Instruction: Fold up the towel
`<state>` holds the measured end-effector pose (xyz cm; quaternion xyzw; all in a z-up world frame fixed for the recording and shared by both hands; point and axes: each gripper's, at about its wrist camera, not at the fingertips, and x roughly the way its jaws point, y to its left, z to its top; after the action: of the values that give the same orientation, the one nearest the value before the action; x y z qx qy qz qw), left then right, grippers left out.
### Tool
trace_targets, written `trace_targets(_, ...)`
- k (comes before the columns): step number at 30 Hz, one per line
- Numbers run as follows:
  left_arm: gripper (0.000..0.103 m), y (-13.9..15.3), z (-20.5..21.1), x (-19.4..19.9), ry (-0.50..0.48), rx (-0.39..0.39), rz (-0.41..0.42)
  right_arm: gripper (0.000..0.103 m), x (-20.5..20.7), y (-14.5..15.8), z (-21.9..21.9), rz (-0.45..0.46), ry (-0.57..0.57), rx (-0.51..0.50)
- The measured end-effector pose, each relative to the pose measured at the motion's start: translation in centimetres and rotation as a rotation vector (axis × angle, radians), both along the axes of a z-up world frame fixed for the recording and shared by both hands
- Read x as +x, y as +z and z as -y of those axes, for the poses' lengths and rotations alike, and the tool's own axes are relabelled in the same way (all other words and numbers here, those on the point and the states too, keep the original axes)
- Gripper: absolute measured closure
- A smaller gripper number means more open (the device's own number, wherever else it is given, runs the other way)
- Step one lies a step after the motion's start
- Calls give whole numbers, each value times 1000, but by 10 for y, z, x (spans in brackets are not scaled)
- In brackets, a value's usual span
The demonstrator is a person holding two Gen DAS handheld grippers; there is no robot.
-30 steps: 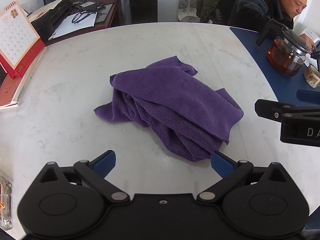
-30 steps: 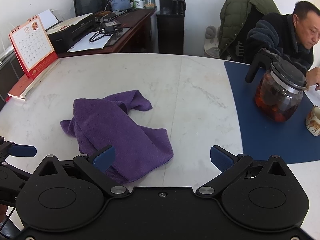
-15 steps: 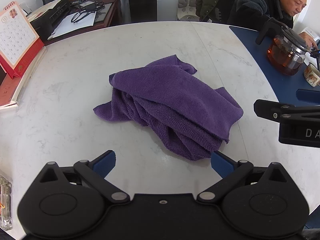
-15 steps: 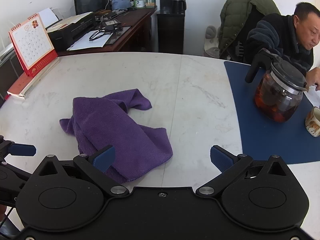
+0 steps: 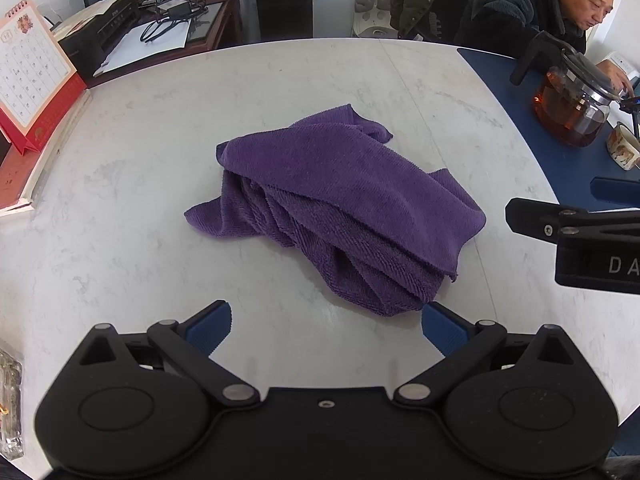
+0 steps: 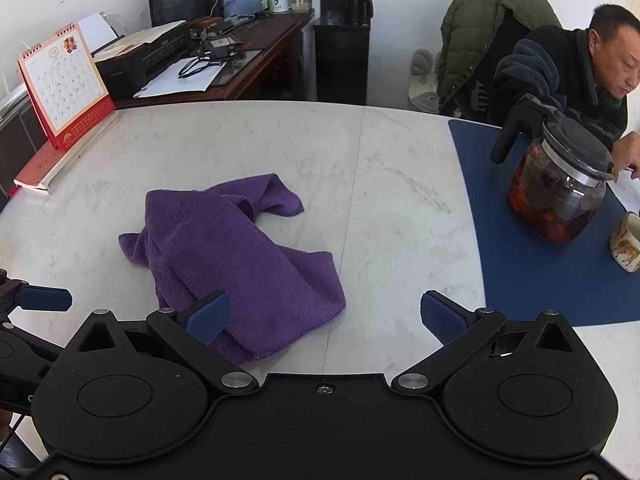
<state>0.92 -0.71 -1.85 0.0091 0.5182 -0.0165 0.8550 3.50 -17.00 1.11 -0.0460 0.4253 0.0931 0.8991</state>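
A crumpled purple towel (image 5: pixel 344 200) lies bunched on the white marble table (image 5: pixel 140 160); it also shows in the right wrist view (image 6: pixel 240 256). My left gripper (image 5: pixel 326 328) is open and empty, just short of the towel's near edge. My right gripper (image 6: pixel 324 316) is open and empty, its left fingertip (image 6: pixel 208 316) over the towel's near right part. The right gripper also shows at the right of the left wrist view (image 5: pixel 576 232). The left gripper's tip shows at the left of the right wrist view (image 6: pixel 40 298).
A glass teapot (image 6: pixel 560 188) and a cup (image 6: pixel 628 244) stand on a blue mat (image 6: pixel 532 264) at the right, where a seated man (image 6: pixel 580 76) leans. A red desk calendar (image 6: pixel 64 88) on a book stands at the left edge. A cluttered desk is behind.
Both grippers have drifted slightly; the towel sits a little higher in both views. Jaws stay open and nothing was taken hold of.
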Motion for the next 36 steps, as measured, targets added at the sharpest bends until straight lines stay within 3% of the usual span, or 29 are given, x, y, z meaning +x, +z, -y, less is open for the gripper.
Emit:
trace_targets(4,1,0,-17,2,50,-34,13,0,4,0,2,19,4,29)
trace_targets(10,1,4,-43,24,98,-82,78,0,11,4,9,181,66,103)
trace_targets(20,1,9,-77,75,130,-135,159,0,48,-26,-7,65,188,85)
trace_targets(28,3,-7,-81,140,98,-157,55,0,57,-46,-31,31,334,54)
trace_targets(36,32,-31,-85,161,116,-215,-73,0,66,-53,-24,35,353,71)
